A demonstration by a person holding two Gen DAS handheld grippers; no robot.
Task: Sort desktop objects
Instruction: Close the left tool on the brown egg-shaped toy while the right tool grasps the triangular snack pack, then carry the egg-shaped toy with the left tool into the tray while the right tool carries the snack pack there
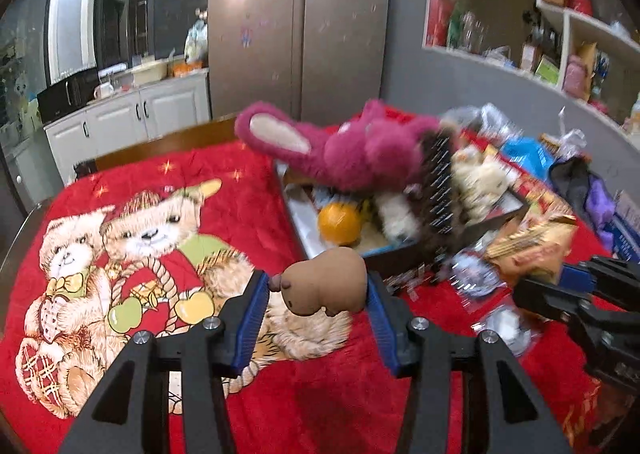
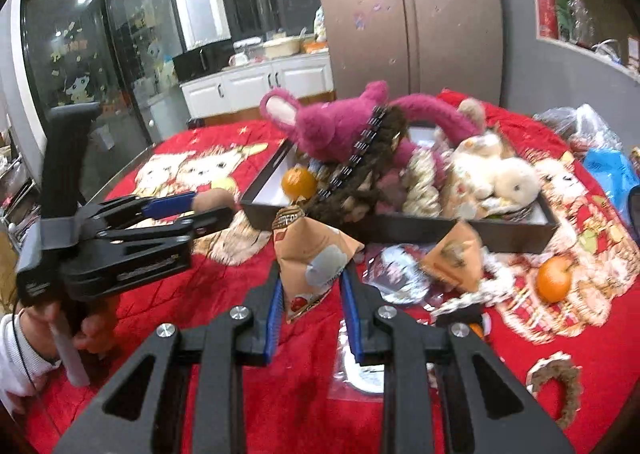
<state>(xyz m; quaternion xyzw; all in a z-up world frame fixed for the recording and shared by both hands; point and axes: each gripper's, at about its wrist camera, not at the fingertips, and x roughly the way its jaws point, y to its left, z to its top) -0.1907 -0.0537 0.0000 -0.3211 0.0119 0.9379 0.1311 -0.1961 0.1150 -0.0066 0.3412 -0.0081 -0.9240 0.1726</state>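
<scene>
My left gripper (image 1: 318,286) is shut on a small brown capybara toy (image 1: 324,280) and holds it above the red blanket, just short of the dark tray (image 1: 298,213). It also shows from the side in the right wrist view (image 2: 208,205). My right gripper (image 2: 312,282) is shut on an orange snack bag (image 2: 310,254) in front of the tray (image 2: 512,234). The tray holds a pink plush bunny (image 1: 352,149), an orange (image 1: 339,223), a dark furry toy (image 2: 360,173) and a white plush (image 2: 496,173).
A red bear-print blanket (image 1: 160,221) covers the table. Loose wrappers (image 2: 404,278), a second snack bag (image 2: 456,258), an orange (image 2: 554,284) and a brown ring (image 2: 560,386) lie right of the tray's front. Bags (image 1: 580,181) pile at the far right. A fridge (image 1: 300,21) stands behind.
</scene>
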